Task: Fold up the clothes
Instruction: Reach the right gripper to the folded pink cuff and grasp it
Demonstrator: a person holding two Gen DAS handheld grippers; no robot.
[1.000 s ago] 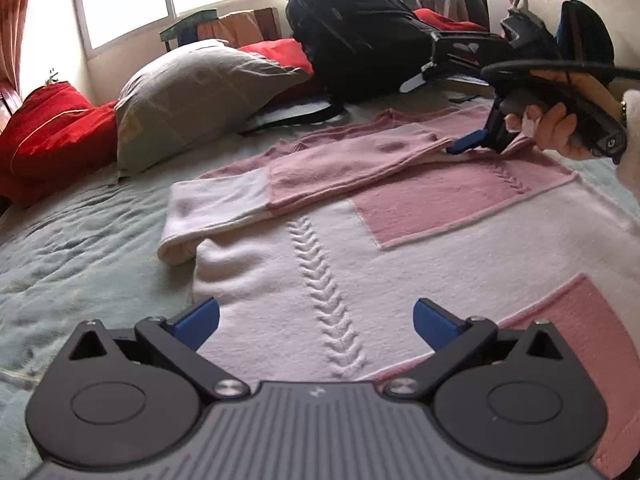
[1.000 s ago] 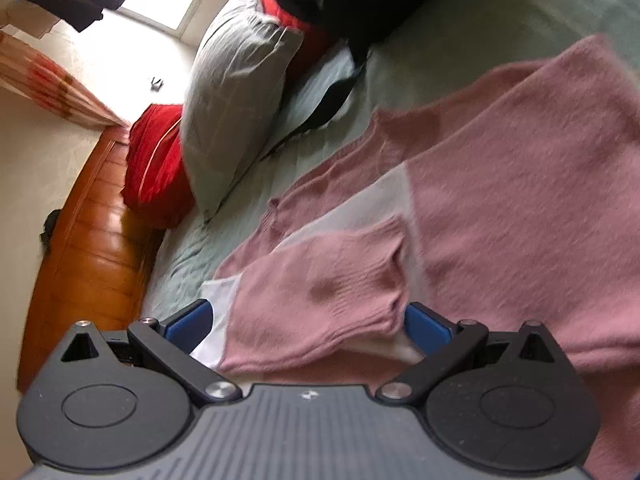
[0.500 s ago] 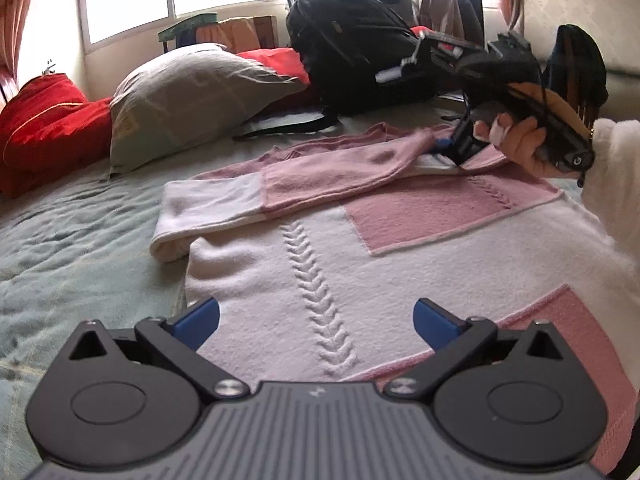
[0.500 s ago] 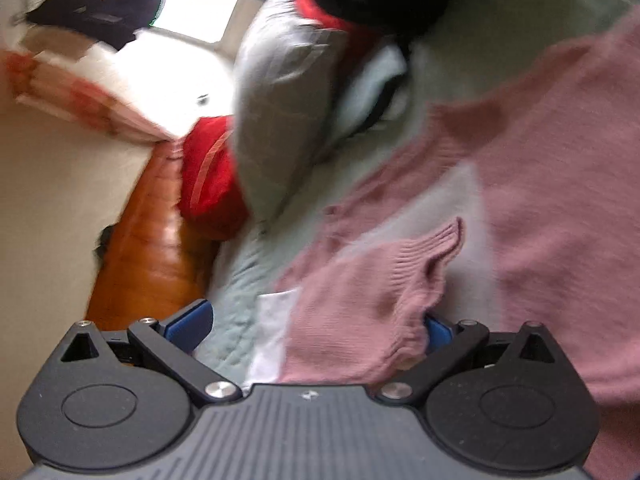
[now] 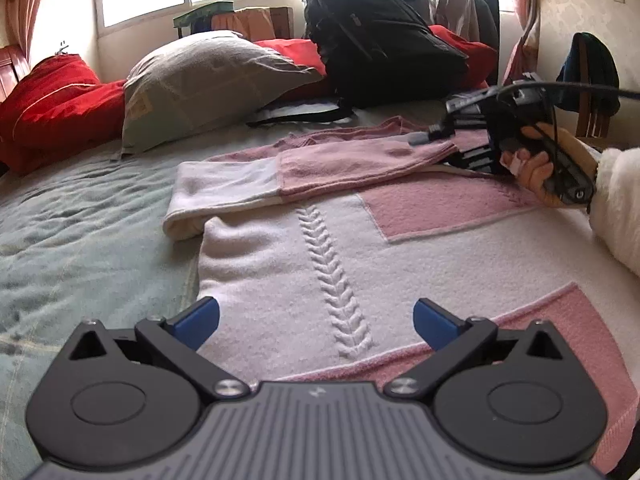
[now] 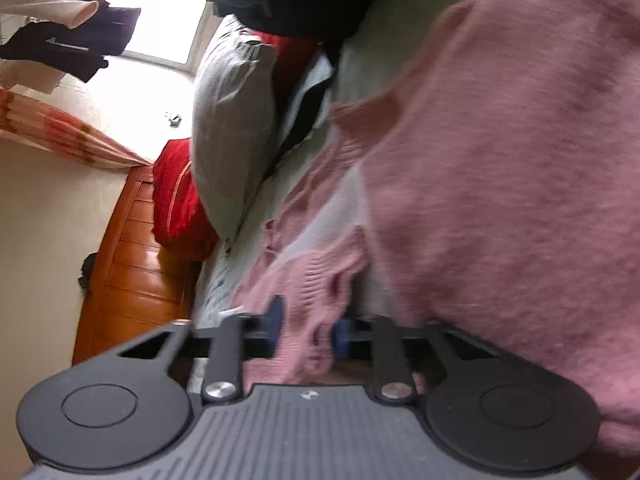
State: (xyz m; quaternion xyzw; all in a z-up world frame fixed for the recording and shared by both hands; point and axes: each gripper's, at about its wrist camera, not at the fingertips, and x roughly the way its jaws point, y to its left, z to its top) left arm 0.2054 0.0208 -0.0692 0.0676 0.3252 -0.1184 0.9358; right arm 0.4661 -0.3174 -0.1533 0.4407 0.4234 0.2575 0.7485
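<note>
Closed since a second ago, right gripper [image 6: 306, 330] pinches the sweater cuff [image 6: 316, 280]; left gripper [image 5: 316, 320] gapes empty at six o'clock

sweater [image 5: 400, 248] on bed [image 5: 80, 220] — pillow [image 5: 208, 80] behind

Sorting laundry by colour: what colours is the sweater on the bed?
Sweater: pink and white blocks, clearest in left wrist view.

Left wrist view sits low over the sweater [image 5: 400, 248] hem, looking across the bed [image 5: 80, 216] toward the grey pillow [image 5: 208, 80] and windows, right gripper [image 5: 430, 134] visible far right. Right wrist view is rolled sideways, pressed close to the sleeve cuff [image 6: 308, 300]. Both share the sweater, grey pillow [image 6: 228, 120] and red cushion [image 6: 176, 200].
</note>
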